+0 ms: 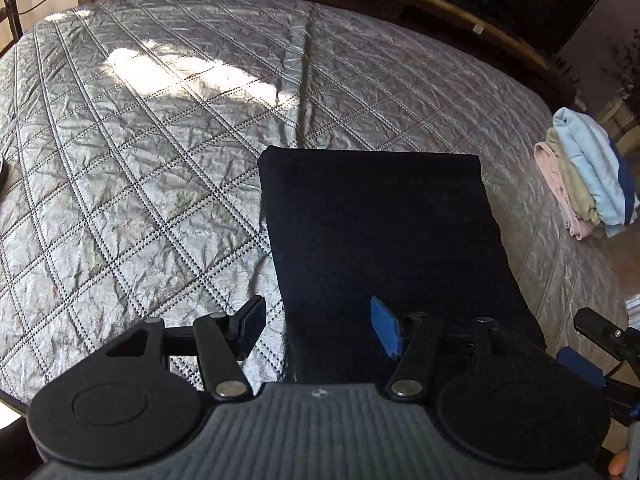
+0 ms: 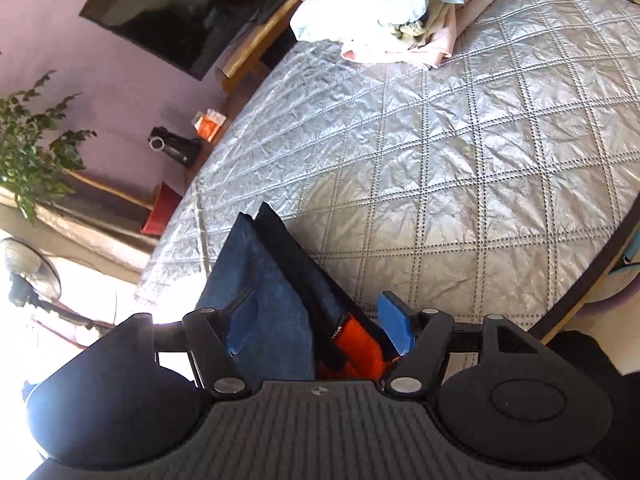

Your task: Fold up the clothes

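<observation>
Bed with silver quilted cover (image 2: 460,152). Dark television (image 2: 180,4) on a mauve wall. Leafy plant (image 2: 28,148). Red pot (image 2: 160,210). Standing fan (image 2: 30,268). Orange packet (image 2: 210,124) on wooden shelf.

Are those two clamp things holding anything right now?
Neither appears to grip anything: the left hand-held gripper and right hand-held gripper are both open around the dark folded garment.

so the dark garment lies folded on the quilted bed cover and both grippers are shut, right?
Not quite. The dark garment does lie folded on the quilted bed cover, but both grippers are open: the left gripper in the left wrist view, the right gripper in the right wrist view.
</observation>
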A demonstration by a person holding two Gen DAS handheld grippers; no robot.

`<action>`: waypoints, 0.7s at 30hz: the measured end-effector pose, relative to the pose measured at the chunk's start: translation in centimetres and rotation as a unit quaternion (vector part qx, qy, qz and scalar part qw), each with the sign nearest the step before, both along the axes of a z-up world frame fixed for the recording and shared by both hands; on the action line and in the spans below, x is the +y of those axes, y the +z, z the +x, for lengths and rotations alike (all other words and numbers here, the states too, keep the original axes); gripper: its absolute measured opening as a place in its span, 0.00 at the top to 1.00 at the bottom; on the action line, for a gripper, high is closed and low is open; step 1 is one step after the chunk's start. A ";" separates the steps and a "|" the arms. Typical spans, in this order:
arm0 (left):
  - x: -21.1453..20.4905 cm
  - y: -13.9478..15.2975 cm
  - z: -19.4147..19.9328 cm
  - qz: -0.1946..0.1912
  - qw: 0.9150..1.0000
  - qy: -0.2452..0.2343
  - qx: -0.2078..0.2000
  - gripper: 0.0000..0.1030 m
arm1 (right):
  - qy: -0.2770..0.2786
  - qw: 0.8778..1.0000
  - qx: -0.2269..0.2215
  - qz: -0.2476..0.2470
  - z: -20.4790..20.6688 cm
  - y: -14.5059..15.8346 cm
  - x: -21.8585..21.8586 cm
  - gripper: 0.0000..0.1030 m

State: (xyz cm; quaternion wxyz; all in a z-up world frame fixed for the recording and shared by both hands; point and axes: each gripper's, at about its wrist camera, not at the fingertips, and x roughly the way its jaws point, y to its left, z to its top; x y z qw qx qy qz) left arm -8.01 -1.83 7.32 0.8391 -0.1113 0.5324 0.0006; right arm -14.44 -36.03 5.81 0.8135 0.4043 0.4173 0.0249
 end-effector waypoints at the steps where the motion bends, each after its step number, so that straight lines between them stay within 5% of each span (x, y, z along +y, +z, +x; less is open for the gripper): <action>1: -0.3 -0.1 -0.1 0.006 1.000 -0.005 0.000 0.47 | 0.027 1.000 0.004 -0.010 0.9 -0.3 -0.1 0.31; 6: -1.6 -0.8 -0.5 0.036 0.999 -0.032 0.001 0.39 | 0.148 0.987 -0.009 -0.061 3.9 -0.1 1.1 0.42; 9: -1.3 -0.8 -0.8 0.026 0.999 -0.026 -0.003 0.39 | 0.196 0.978 -0.017 -0.076 6.2 -0.5 2.2 0.39; 13: -1.3 -0.5 -0.9 0.023 0.999 -0.034 -0.010 0.42 | 0.198 0.980 -0.013 -0.024 9.1 -2.2 2.2 0.31; 14: -1.3 -0.4 -0.9 0.021 0.999 -0.037 -0.010 0.42 | 0.201 0.979 -0.014 -0.025 9.5 -2.3 2.3 0.40; 15: -1.3 -0.4 -0.9 0.012 0.999 -0.040 -0.008 0.42 | 0.209 0.977 -0.020 -0.039 9.7 -2.3 2.6 0.76; 16: -1.3 -0.4 -0.9 0.003 0.999 -0.042 -0.006 0.42 | 0.223 0.973 -0.028 -0.060 9.9 -2.1 3.1 0.96; 21: -2.2 0.2 -1.1 -0.009 0.998 -0.061 -0.017 0.42 | 0.263 0.957 -0.061 -0.111 11.7 -0.4 4.9 0.97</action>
